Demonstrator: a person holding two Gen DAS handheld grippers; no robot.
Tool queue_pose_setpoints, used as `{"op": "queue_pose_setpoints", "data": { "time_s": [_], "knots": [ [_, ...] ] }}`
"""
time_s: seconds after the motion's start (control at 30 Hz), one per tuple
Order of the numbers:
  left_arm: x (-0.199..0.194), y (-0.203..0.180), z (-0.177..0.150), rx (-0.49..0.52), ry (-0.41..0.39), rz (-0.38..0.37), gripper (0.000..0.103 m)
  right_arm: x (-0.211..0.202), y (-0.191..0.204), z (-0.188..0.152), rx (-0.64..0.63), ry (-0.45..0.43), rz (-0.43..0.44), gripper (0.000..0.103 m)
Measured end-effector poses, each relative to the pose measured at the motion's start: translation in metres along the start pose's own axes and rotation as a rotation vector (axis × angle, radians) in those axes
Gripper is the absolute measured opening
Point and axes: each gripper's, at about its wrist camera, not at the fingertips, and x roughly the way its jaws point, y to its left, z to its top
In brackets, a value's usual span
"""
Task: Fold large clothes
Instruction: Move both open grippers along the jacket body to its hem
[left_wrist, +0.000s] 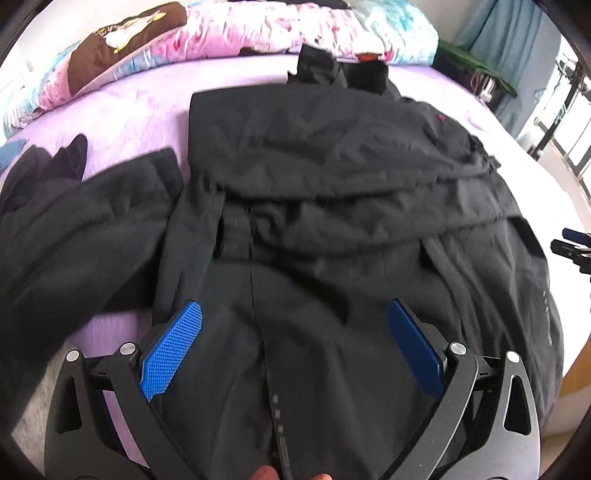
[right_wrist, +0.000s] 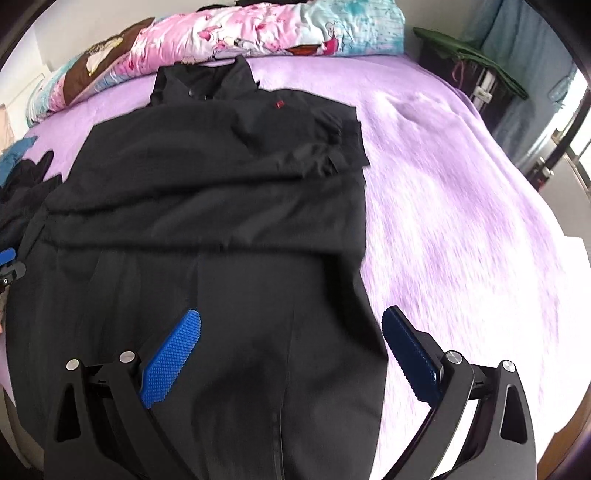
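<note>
bed (right_wrist: 461, 192), lilac sheet | black coat (right_wrist: 207, 206) spread | patterned quilt (right_wrist: 258, 33) at head

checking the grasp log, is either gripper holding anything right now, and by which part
Nothing is held. The left gripper and right gripper are both open above the large black fabric coat, pinching no part of it.

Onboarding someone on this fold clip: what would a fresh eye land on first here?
The big black coat spread over the purple bedsheet, its upper part already folded across, fills both views. Both grippers, left and right, hover open over its near end, blue pads wide apart. A pink and teal floral quilt is bunched along the far edge, and a second dark garment lies left of the coat.
</note>
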Motion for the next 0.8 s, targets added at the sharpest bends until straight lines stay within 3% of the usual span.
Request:
{"op": "queue_pose_setpoints", "data": {
  "time_s": [0.27,0.5,0.8],
  "knots": [
    [-0.008,-0.001,-0.034,-0.035,0.056,0.036,0.097,-0.009,-0.001,-0.039,0.025,0.042,0.015,0.097],
    [-0.023,0.003,-0.071,-0.057,0.109,0.021,0.097,-0.025,-0.007,-0.074,0.056,0.075,0.014,0.097],
    [-0.041,0.014,-0.116,-0.072,0.162,0.030,0.097,-0.047,0.005,-0.115,-0.014,0.118,-0.015,0.097]
  ]
}}
